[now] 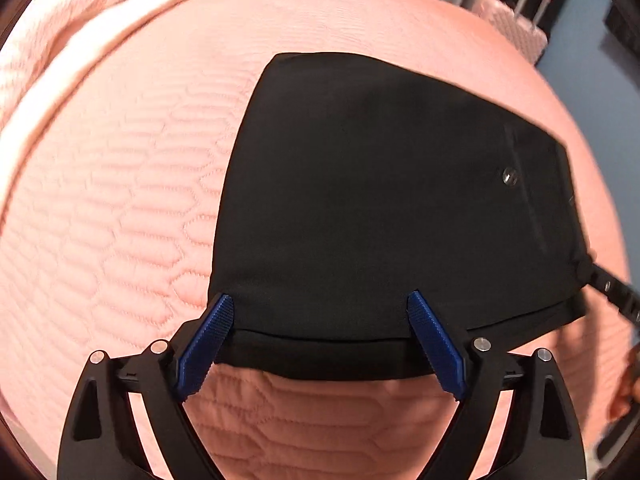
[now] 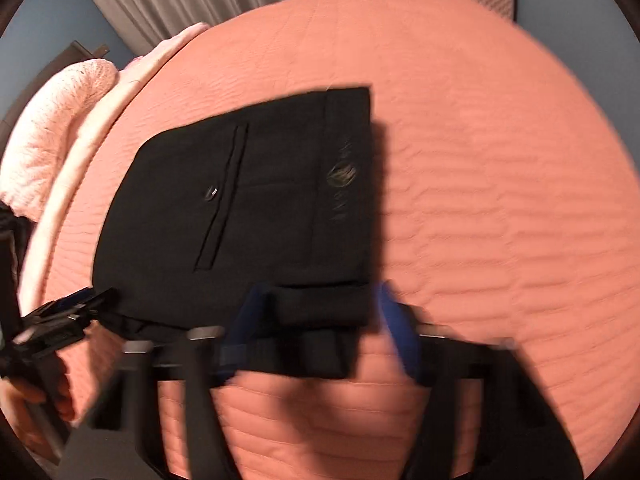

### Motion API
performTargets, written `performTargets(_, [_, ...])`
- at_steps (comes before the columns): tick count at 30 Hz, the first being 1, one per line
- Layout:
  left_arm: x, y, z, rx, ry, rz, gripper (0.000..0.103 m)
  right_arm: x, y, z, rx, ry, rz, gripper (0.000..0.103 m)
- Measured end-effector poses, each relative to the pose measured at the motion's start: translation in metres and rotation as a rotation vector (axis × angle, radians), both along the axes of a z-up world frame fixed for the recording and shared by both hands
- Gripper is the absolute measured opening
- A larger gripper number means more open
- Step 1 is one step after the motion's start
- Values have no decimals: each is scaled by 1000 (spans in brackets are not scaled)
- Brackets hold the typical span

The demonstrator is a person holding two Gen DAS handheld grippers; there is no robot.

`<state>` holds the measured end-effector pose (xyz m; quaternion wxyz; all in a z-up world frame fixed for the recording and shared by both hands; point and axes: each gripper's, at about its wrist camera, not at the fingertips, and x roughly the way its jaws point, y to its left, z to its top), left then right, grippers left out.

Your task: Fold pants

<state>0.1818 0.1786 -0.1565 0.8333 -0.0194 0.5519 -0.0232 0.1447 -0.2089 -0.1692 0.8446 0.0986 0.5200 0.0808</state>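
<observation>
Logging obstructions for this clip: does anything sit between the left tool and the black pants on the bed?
Nothing visible does. The left tool is open with its blue fingers straddling the near folded edge of the pants, which lie alone on the pink quilt.

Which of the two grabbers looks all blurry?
The right gripper, seen in the right wrist view: its blue jaws are smeared by blur over the folded black pants. The left gripper looks sharp, its ridged blue jaws open at the pants' near edge.

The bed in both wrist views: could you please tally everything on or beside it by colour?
Black: 1, the folded pants
Pink or salmon: 4, the quilted bedspread, a knitted blanket, a pale pillow, a suitcase
Total: 5
</observation>
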Motion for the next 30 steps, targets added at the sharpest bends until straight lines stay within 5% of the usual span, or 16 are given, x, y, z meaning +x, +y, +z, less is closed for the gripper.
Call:
performTargets(2, [-3, -4, 4, 46, -6, -30, 87, -10, 1, 6, 16, -9, 12, 27])
performTargets(5, [-11, 8, 6, 70, -4, -26, 88, -31, -1, 14, 36, -21, 24, 26])
performTargets(8, [-9, 29, -9, -69, 48, 32, 91, -24, 0, -18, -24, 16, 48, 44])
performTargets(10, [-7, 47, 2, -158, 54, 85, 90, -23, -16, -10, 81, 10, -31, 54])
performTargets(13, [0, 67, 19, -156, -25, 118, 90, -17, -30, 8, 116, -62, -87, 86])
performTargets(16, [24, 75, 0, -233, 49, 111, 90, 18, -26, -11, 171, -9, -37, 91])
performTargets(17, [33, 74, -14, -281, 98, 91, 90, 32, -21, -22, 212, 17, -26, 85])
performTargets(20, [38, 62, -20, -246, 88, 72, 98, 47, -3, -32, 177, 0, -5, 84])
performTargets(23, [41, 51, -22, -174, 48, 47, 95, 41, 11, -30, 194, 8, 26, 52])
performTargets(30, [48, 33, -5, -146, 1, -19, 21, 38, 14, -15, 189, 2, 24, 22])
